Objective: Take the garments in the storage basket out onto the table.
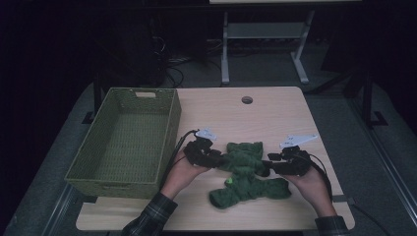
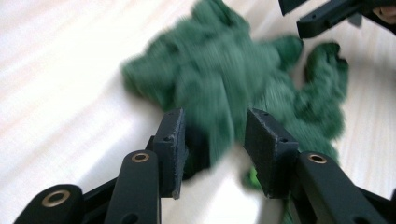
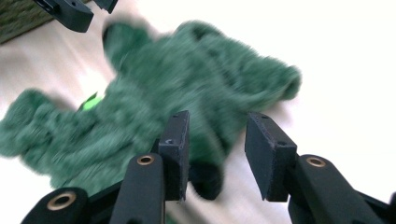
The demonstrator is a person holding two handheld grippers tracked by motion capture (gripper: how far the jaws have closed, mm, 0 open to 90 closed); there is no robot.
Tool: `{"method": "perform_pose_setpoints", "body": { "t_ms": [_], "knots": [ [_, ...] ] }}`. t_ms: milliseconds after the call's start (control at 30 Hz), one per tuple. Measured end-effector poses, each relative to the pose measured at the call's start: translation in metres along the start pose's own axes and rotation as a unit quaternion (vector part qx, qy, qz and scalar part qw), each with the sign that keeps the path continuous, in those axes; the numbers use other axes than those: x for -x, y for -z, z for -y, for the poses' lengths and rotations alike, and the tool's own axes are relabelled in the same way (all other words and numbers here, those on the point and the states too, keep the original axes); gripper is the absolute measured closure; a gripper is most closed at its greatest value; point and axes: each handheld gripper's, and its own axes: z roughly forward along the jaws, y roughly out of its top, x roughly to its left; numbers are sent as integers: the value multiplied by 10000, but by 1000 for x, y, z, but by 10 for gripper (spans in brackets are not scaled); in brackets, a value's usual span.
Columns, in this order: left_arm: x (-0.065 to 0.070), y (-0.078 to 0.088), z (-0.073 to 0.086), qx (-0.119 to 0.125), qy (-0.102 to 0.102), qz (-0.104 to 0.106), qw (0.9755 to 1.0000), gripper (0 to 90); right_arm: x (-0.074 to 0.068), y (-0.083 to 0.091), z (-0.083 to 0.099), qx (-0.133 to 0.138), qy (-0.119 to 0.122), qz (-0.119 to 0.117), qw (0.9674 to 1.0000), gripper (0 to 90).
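A fuzzy dark green garment point(image 1: 246, 172) lies crumpled on the wooden table point(image 1: 275, 113), near its front edge, with a small bright green tag point(image 1: 229, 181) on it. My left gripper point(image 1: 220, 160) is at the garment's left edge and my right gripper point(image 1: 268, 164) at its right edge, both pointing inward. In the left gripper view the jaws point(image 2: 212, 149) stand apart over a fold of the garment point(image 2: 219, 70) without pressing it. The right gripper view shows the same: open jaws point(image 3: 217, 149) just above the green fabric point(image 3: 196, 74), and the tag point(image 3: 91, 101) at the left.
A green woven basket point(image 1: 169, 142), with nothing in it, stands on the table's left side, close to my left hand. A round cable hole point(image 1: 247, 100) sits near the far edge. Beyond the table are desk legs and cables on a dark floor.
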Motion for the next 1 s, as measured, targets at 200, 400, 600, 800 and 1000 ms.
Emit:
{"method": "perform_pose_setpoints", "body": {
  "t_ms": [200,400,600,800,1000],
  "knots": [
    [-18,-14,-22,31,89,-136,9999,564,16,-7,-17,52,-147,126,9998,588],
    [-38,-38,-33,-73,193,-236,9995,561,35,-24,-32,-81,-378,251,9989,589],
    [-55,-59,-32,-177,448,-256,9985,546,46,-39,-34,-87,-639,171,9978,584],
    [-59,-74,-24,-588,492,-160,9969,547,48,-56,-30,-391,-796,99,9960,607],
    [-54,-82,-22,-802,389,-74,9960,727,45,-62,-27,-522,-712,112,9960,796]
  ]
}}
